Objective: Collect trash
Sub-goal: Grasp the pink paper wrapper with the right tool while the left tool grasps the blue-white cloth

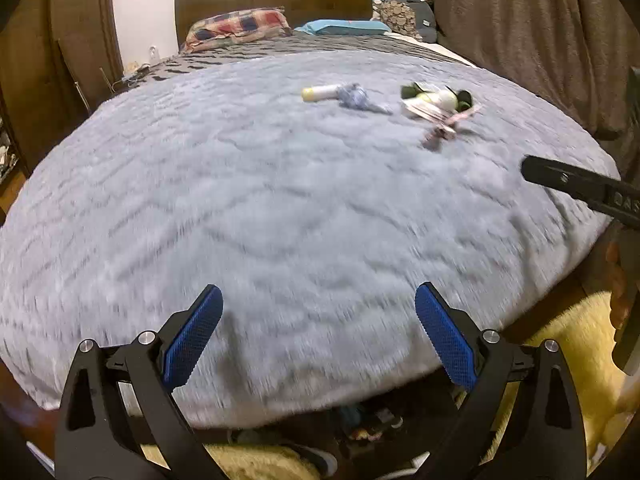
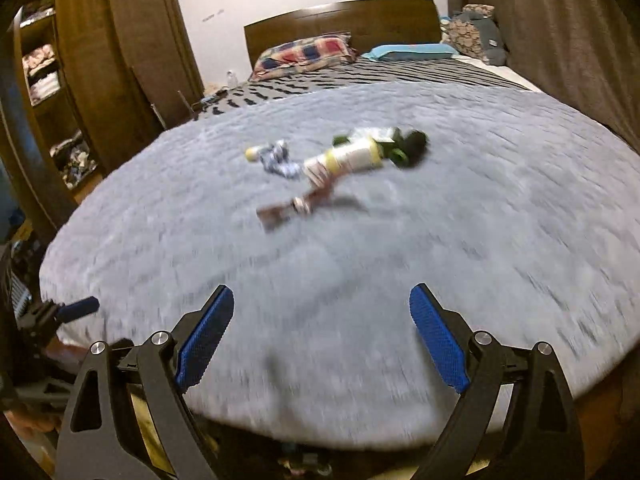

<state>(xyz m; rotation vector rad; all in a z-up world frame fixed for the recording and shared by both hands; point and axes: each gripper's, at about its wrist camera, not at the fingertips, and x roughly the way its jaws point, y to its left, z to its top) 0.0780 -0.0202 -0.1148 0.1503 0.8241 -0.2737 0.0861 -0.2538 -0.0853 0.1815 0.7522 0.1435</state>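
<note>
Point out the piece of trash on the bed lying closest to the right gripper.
The flat brown wrapper, at the near end of the litter. The yellow-capped tube and the white-and-green bottle lie farther up the grey blanket.

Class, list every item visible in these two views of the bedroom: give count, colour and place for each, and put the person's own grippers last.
fluffy grey blanket: one, covering the bed's near part
small white tube with yellow cap: one, mid-bed, beside a crumpled blue-white wrapper
white cylindrical bottle with yellow bands: one, in the litter pile
brown wrapper strip: one, nearest
checked red-blue pillow: one, at the wooden headboard
left gripper: blue pads, open
right gripper: blue pads, open
</note>
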